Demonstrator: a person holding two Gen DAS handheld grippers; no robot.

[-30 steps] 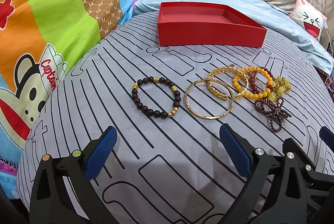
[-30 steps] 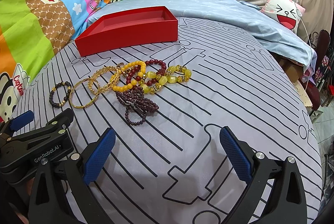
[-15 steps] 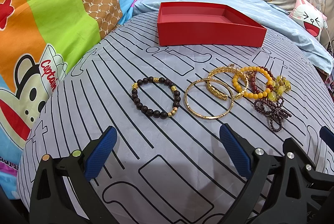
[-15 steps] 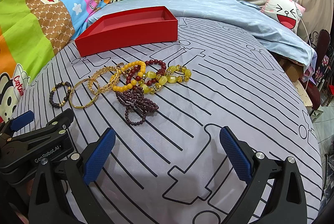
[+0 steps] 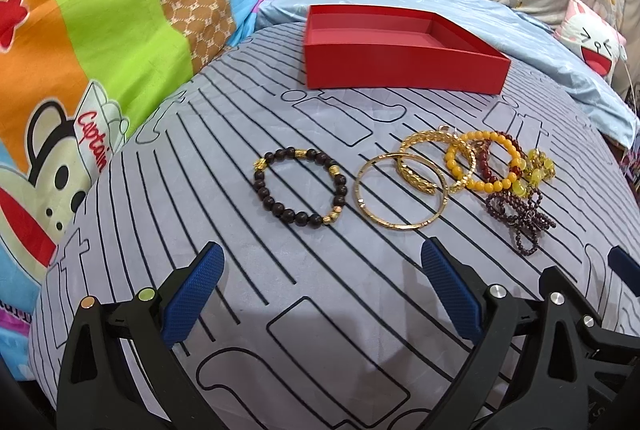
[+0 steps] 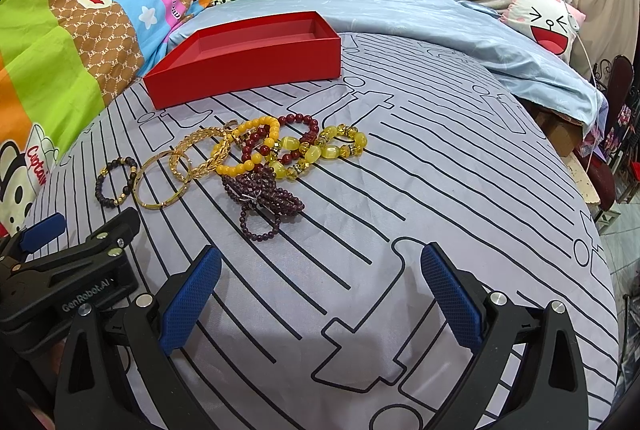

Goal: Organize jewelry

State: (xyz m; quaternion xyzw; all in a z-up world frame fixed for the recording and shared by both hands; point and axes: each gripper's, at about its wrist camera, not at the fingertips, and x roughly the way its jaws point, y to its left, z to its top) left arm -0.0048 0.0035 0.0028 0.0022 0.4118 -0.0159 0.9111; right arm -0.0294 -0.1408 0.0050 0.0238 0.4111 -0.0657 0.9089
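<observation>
Nothing picked yet: both hand-held grippers, left (image 5: pixel 320 294) and right (image 6: pixel 318 296), spread and empty; next, grab the dark bead bracelet (image 5: pixel 299 185) in front of the red box (image 5: pixel 404 69).

Striped grey bedsheet (image 5: pixel 248 310) carries red box (image 5: pixel 400 69) and bracelets (image 5: pixel 298 185).

- Left gripper (image 5: pixel 320 290): black plastic frame w/ triangular cut-outs, 2 fingers w/ blue knurled pads (image 5: pixel 192 300).
- Near its left pad: 1 brass-coloured screw, 1 yellow-green.
- By its right pad: silver screw heads.
- Right gripper (image 6: pixel 316 298): same black frame, blue textured pads (image 6: pixel 452 300), silver screws just behind pads.
- White "GenRobot.AI" lettering on left gripper body, left of right gripper's left pad.
</observation>
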